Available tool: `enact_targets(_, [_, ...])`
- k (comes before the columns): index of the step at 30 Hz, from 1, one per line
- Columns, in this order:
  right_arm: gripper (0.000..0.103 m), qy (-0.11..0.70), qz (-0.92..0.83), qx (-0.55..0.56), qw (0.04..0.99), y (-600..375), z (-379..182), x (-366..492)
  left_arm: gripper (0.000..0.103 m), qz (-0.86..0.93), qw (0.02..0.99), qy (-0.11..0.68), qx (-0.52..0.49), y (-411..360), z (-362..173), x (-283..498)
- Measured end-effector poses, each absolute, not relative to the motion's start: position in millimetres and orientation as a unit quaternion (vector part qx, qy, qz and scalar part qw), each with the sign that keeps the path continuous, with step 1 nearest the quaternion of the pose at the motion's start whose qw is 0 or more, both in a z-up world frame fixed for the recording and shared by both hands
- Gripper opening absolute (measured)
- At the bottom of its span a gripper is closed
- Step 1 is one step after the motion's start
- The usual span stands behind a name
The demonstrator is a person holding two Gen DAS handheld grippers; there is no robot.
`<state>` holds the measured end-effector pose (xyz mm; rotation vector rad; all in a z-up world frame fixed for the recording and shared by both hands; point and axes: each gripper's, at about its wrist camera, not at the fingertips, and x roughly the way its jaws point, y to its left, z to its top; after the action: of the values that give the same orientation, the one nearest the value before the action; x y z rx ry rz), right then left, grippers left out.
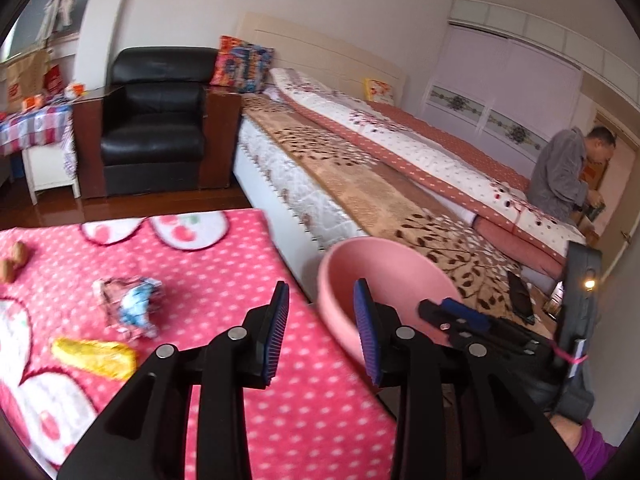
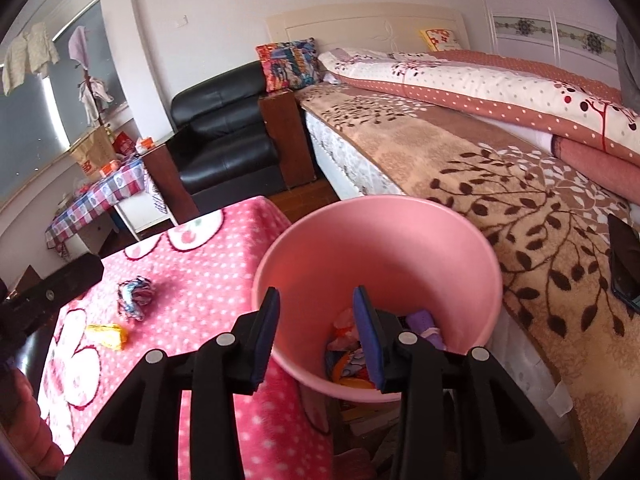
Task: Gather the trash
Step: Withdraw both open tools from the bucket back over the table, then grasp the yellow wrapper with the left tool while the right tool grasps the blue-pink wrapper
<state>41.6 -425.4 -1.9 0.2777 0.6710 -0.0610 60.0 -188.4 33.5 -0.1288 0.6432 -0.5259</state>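
Two wrappers left on the pink tabletop [image 1: 224,264]: one crumpled blue-white wrapper [image 1: 134,306], one yellow wrapper [image 1: 94,357]. Two walnuts [image 1: 14,262] at its edge. One pink bin [image 2: 376,264] beside it, trash inside. Left claw [image 1: 322,334] released, empty; right claw [image 2: 316,336] over bin, open, empty.

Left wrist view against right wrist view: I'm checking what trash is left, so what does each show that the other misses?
Only the left wrist view shows two walnuts at the far edge of the pink blanket and a person beyond the bed. Only the right wrist view looks into the pink bin, where wrappers lie at the bottom. Both show the crumpled blue-and-white wrapper and the yellow wrapper on the blanket.
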Motion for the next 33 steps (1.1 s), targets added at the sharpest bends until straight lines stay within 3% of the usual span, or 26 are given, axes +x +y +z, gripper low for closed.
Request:
enact_targets(20, [0.038,0.367,0.107,0.109,0.918,-302,-15,71,0.034,-0.084,0.917,0.367,-0.133,-14,-21,59])
enact_targets(33, [0.038,0.393,0.156,0.108,0.900,-249,-31,110,0.034,-0.056,0.846,0.460,-0.264,13,-67,100])
